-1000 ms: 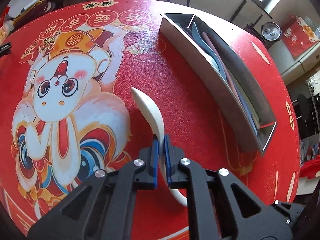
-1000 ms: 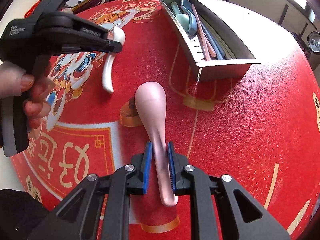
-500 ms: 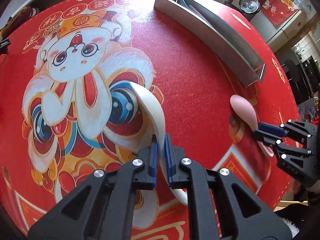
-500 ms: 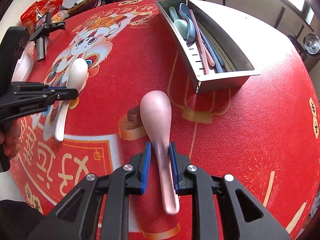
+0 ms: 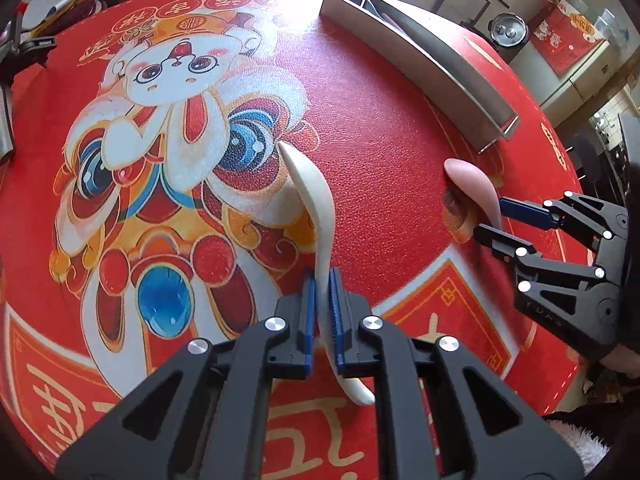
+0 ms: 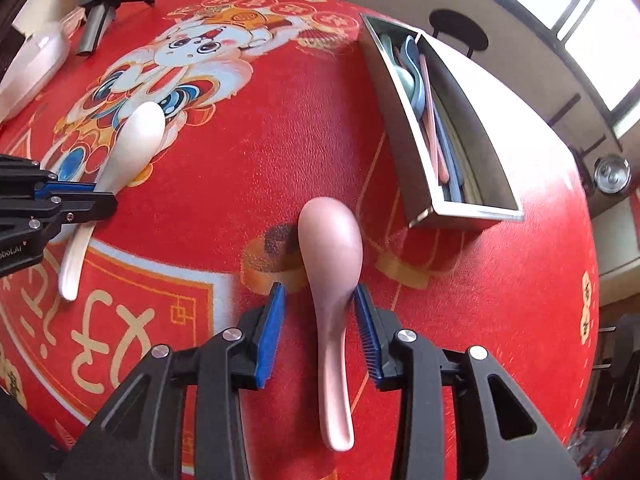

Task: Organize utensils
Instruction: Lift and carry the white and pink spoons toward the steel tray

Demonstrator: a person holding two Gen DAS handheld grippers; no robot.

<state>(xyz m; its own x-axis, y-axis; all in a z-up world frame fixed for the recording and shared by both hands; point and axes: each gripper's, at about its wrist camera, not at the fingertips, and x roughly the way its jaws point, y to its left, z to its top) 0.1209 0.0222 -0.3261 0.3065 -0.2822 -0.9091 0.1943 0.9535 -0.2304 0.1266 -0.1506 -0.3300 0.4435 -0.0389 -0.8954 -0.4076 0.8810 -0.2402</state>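
Pink spoon: lies on the red printed worktop, bowl pointing away from you and toward the metal utensil tray, handle running back between the pads of your right claw. That claw stands wide; both blue pads are clear of the handle, with a gap on each side. In the left wrist view the same pink spoon sits just short of the tray's near corner, with the right claw spread around its handle.

White spoon: your left claw is closed narrow on the handle, pads pressed against it from both sides. The bowl points forward over the printed rabbit figure; the handle tail sticks out behind the pads. In the right wrist view the white spoon and left claw are at far left, well apart from the pink spoon.

Tray: holds blue and pink utensils lying lengthwise in its compartments.
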